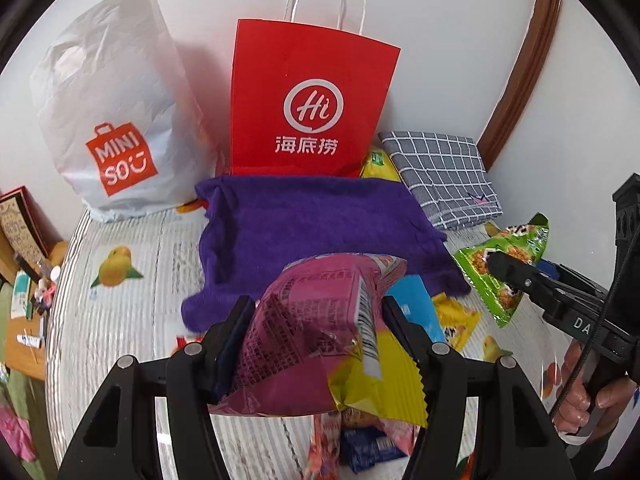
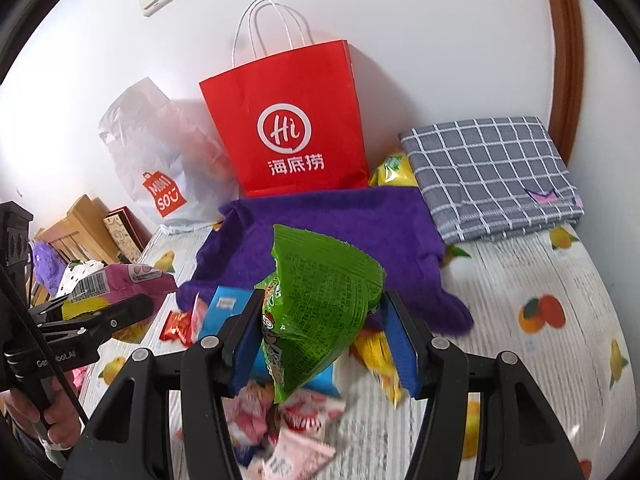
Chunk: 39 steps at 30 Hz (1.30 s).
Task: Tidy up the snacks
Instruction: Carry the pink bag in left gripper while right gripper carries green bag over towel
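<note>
My left gripper (image 1: 318,312) is shut on a pink and yellow snack packet (image 1: 312,332) and holds it above the table. The packet also shows at the left of the right wrist view (image 2: 120,284). My right gripper (image 2: 320,308) is shut on a green snack packet (image 2: 316,312), held up over a pile of loose snacks (image 2: 288,412). In the left wrist view that green packet (image 1: 504,256) hangs at the right. A red paper bag (image 1: 308,100) stands against the wall behind a purple towel (image 1: 316,224).
A white plastic MINISO bag (image 1: 116,120) stands left of the red bag. A folded grey checked cloth (image 2: 492,172) lies at the back right, with a yellow packet (image 2: 394,170) beside it. The fruit-print tablecloth (image 2: 540,320) covers the table. Wooden furniture (image 2: 76,232) stands at the left.
</note>
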### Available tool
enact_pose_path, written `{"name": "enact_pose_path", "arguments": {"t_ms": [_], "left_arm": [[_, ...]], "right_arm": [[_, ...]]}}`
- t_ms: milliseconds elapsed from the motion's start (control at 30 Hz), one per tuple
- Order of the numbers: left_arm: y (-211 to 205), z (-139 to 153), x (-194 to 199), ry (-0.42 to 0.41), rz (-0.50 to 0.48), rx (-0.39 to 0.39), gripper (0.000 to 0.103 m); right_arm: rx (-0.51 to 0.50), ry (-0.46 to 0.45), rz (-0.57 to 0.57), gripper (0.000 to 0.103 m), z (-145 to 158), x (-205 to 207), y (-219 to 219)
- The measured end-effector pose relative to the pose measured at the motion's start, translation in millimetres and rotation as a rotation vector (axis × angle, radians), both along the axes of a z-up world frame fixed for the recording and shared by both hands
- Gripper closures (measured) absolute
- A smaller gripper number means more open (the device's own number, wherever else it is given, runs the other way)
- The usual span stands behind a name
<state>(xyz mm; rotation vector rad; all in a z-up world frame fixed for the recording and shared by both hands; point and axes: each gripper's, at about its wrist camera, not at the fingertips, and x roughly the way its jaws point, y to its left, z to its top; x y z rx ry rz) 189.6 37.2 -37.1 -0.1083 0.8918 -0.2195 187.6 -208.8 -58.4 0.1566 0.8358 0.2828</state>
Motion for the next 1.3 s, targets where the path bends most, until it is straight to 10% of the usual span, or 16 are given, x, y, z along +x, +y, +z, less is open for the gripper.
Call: {"name": "enact_pose_path", "arguments": {"t_ms": [1300], "left_arm": [[21,-48,127,0.078,0.028,0.028,0.042]], "right_arm": [[-0.015,0.057,0.046,0.046,-40,156,9]]}}
